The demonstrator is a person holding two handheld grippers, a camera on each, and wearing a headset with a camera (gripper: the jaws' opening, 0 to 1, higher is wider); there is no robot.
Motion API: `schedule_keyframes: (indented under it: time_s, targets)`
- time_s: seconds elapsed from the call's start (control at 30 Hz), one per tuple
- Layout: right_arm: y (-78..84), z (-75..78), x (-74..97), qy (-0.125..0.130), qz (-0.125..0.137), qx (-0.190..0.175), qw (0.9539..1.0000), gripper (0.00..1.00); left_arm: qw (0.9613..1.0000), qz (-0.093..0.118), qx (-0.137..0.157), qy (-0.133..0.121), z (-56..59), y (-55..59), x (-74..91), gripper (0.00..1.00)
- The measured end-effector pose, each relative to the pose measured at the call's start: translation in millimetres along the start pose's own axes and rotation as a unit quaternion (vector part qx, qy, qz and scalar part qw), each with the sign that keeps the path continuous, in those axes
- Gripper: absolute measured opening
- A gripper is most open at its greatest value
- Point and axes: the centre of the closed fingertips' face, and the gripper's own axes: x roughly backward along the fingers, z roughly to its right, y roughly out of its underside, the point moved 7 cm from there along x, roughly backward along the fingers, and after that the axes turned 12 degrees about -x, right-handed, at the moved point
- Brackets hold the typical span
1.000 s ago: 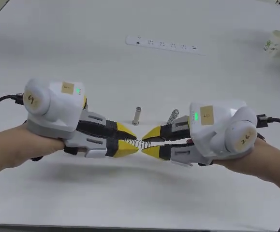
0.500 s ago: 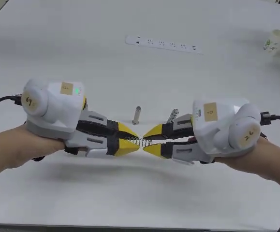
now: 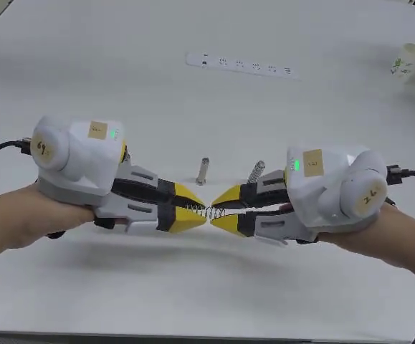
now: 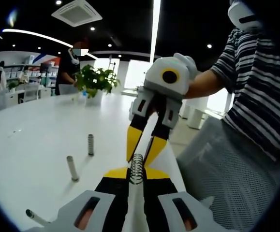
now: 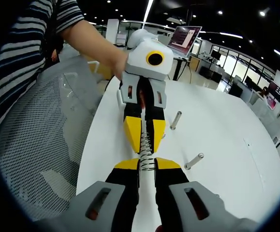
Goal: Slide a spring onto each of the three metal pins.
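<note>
A spring (image 3: pixel 206 211) between left tongs (image 3: pixel 203 211) and right tongs (image 3: pixel 212 212), tip to tip.

Small silver coil spring (image 3: pixel 206 211) hung level above the bench, pinched at both ends, bare steel pin (image 3: pixel 203 171) stood upright just behind it, second pin (image 3: pixel 256 172), coil-sleeved, stood near the first

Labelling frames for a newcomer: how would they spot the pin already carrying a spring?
On the white table, look beyond where the left gripper and right gripper face tip to tip. Two pins stand there: the coil-wrapped pin on the right, the smooth bare pin beside it.
</note>
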Motion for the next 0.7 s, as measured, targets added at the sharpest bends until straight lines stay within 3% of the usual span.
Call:
schedule_keyframes:
  time_s: [0.17,0.53,0.7]
  targets:
    - [4.9,1.1,1.1,0.001,-0.003,-0.013,0.9999,0.11,1.0000,0.000,0.002,-0.001,-0.3,0.3,-0.4,0.02]
    - [5.9,-0.7,1.5,-0.001,-0.001,-0.016,0.9999,0.08,1.0000,-0.002,0.004,0.006,1.4,0.5,-0.5,0.02]
    - [-0.7,-1.7,4.6,0.001,-0.009,0.009,0.9999,0.07,0.9999,-0.015,0.001,0.003,1.8,4.9,-1.1,0.02]
